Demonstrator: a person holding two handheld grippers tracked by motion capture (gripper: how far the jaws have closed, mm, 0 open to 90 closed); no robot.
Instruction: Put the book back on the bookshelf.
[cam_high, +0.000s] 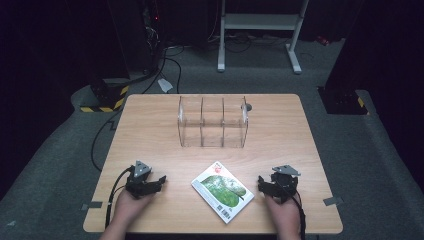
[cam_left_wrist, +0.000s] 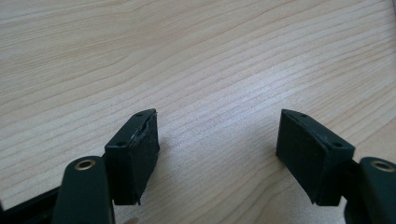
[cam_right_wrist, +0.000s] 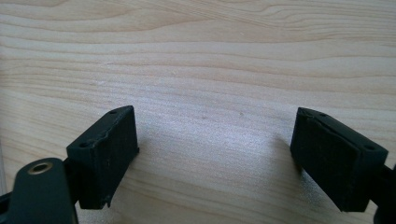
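A thin book (cam_high: 223, 190) with a green and white cover lies flat near the table's front edge, between my two hands. My left gripper (cam_high: 156, 180) rests on the table to the book's left, its jaws apart with bare wood between them, as the left gripper view (cam_left_wrist: 217, 140) confirms. To the book's right sits my right gripper (cam_high: 266, 184), also open over bare wood (cam_right_wrist: 215, 140). A clear plastic rack (cam_high: 213, 121) with three slots stands upright at the middle of the table, beyond the book.
The wooden table (cam_high: 150, 130) has room on both sides of the rack. A small dark knob (cam_high: 247, 106) sits by the rack's far right corner. Cables run from each gripper off the front edge. Beyond the table stand a white metal frame (cam_high: 260, 30) and a yellow-black striped base (cam_high: 106, 100).
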